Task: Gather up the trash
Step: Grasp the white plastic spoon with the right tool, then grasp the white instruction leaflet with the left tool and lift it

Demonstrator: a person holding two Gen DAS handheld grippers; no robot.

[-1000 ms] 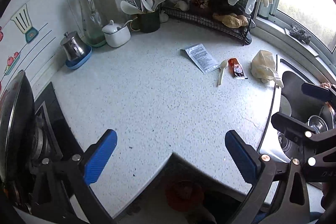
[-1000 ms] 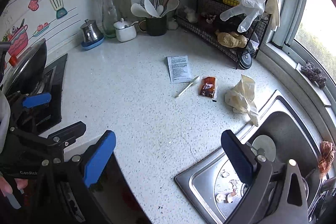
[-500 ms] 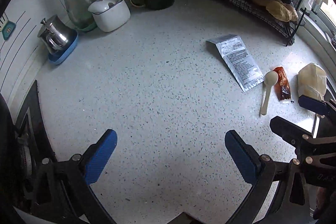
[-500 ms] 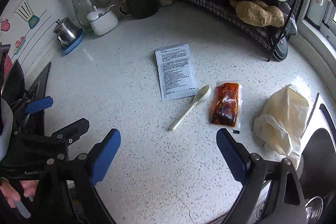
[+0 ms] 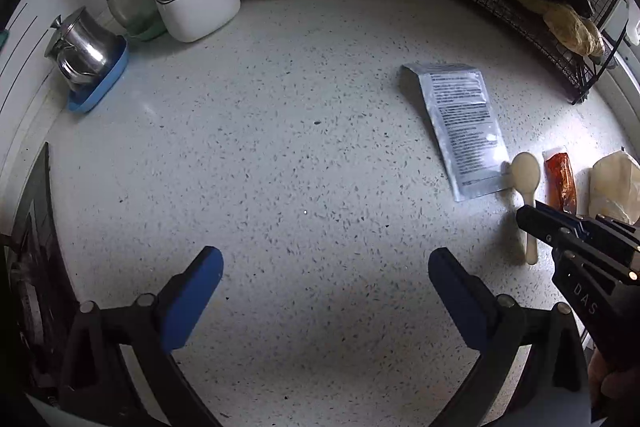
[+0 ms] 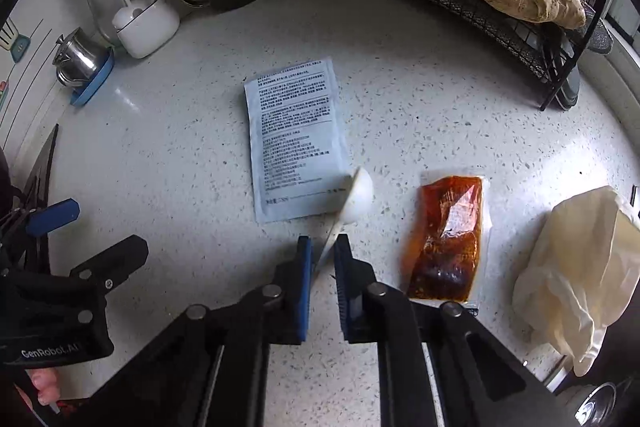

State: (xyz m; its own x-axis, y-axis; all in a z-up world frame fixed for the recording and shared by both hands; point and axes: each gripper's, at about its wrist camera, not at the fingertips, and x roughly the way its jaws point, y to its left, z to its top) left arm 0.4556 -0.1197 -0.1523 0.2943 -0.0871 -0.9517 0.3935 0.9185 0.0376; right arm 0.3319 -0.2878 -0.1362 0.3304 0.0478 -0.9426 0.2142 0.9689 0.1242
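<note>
The right gripper (image 6: 322,247) has just closed its fingers on the handle of the cream plastic spoon (image 6: 352,199) on the speckled bench (image 6: 160,155), bowl pointing away, while the left gripper (image 5: 324,267) hovers wide, farther off.

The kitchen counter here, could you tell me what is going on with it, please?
A person is clearing litter with a gripper in each hand. The right gripper has just closed on the handle of the white plastic spoon. The left gripper hangs open over bare counter. The printed sachet, sauce packet and crumpled glove lie untouched.
</note>
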